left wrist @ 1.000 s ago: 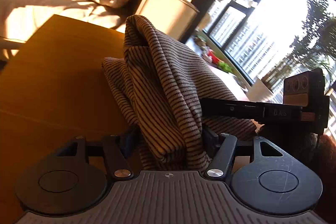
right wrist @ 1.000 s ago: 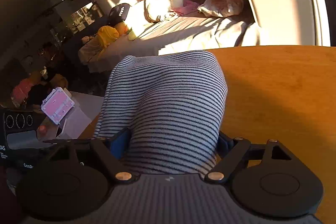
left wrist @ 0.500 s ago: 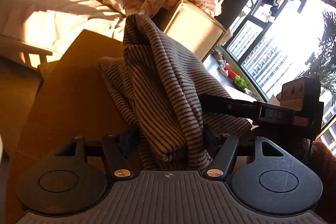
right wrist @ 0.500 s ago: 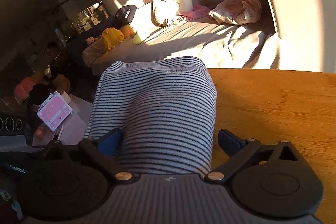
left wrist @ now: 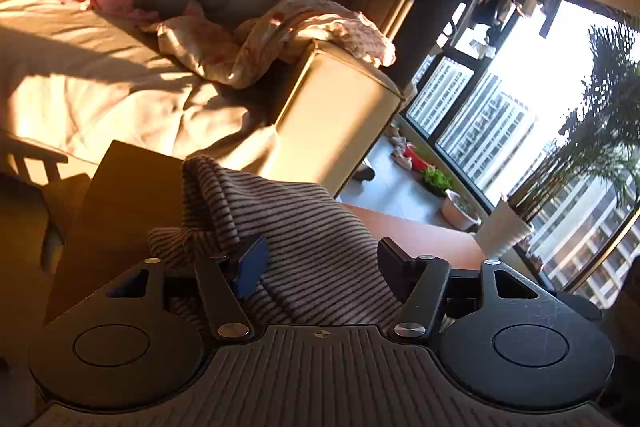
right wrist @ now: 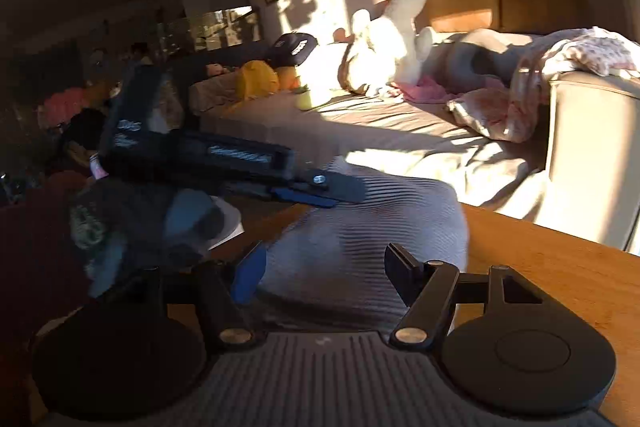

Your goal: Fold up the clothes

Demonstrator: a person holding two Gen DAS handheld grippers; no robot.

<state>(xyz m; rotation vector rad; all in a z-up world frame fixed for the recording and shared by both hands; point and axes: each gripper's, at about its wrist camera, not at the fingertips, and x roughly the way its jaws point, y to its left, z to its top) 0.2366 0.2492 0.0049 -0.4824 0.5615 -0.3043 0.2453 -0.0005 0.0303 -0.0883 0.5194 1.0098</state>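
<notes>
Striped garment (left wrist: 316,247) lying bunched on the wooden worktop (right wrist: 560,279), between both half-open jaws, which have just been narrowing, pads apparently clear of cloth. Best: settle left gripper (left wrist: 320,263) and right gripper (right wrist: 322,271) lower, pinch one edge each, draw flat before creasing.

Striped ribbed knit garment (left wrist: 316,247) — soft, matt, smooth wooden table (right wrist: 560,279)

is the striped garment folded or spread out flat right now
Folded. The striped garment sits doubled in a rounded bundle on the wooden table, not flat.
</notes>
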